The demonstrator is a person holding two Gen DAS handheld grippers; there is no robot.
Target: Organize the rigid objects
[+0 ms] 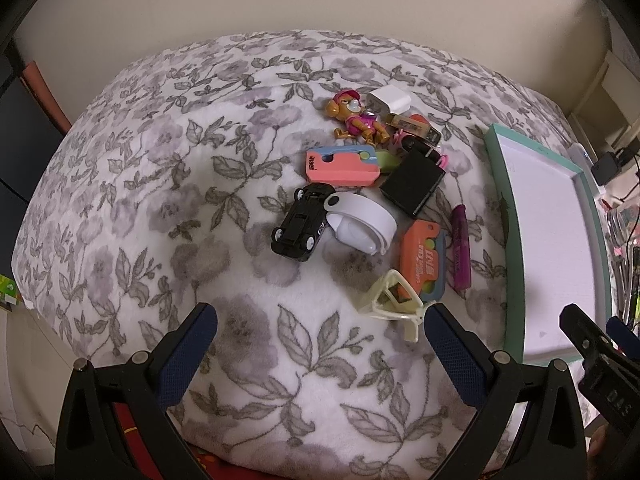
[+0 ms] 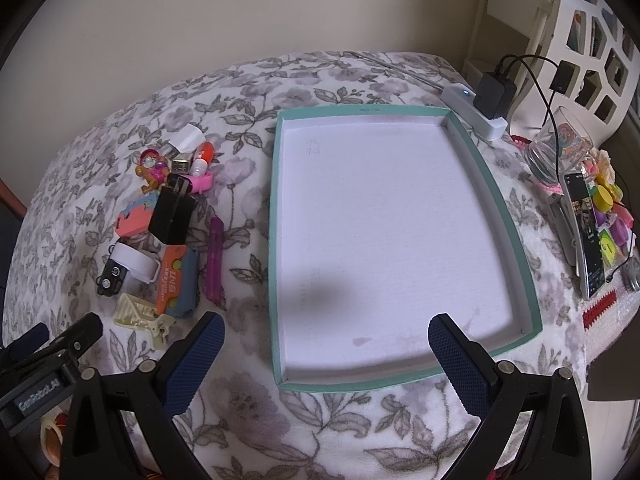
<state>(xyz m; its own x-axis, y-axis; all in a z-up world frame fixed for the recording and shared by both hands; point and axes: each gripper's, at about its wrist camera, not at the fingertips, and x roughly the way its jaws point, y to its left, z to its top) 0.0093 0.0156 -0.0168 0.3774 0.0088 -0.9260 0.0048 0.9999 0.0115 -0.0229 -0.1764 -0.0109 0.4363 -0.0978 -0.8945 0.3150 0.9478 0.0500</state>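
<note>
Noted on floral blanket [image 1: 160,208]: teal-rimmed tray [image 2: 506,216] with bare white floor, nothing inside. Left of tray, well clear of its rim, one loose heap of small rigid objects.

Nearest tray within heap: purple tube [image 1: 461,246], lying roughly parallel to tray's left wall. Just left of that tube: orange-and-blue toy piece [image 1: 422,256], with cream plastic clip [image 1: 394,300] touching its near end. Further left of tray: white ring-shaped lid [image 1: 362,222], tilted against overturned black toy car [image 1: 302,226]. Black wall charger [image 1: 412,180] overlapping pink eraser block [image 1: 342,164]. At heap's far end from tray's near rim: pup figurine in pink [image 1: 358,118], white plug adapter [image 1: 390,100], USB stick [image 1: 416,126].

Beyond tray's far right corner: white power strip [image 2: 476,108] with black adapter plugged in. Right of tray: glass jar [image 2: 558,148], phone [image 2: 588,236].

Left gripper [image 1: 320,328]: fingers spread wide, holding nothing, poised short of heap, near cream clip. Right gripper [image 2: 326,338]: fingers likewise spread, holding nothing, poised over tray's near rim.
</note>
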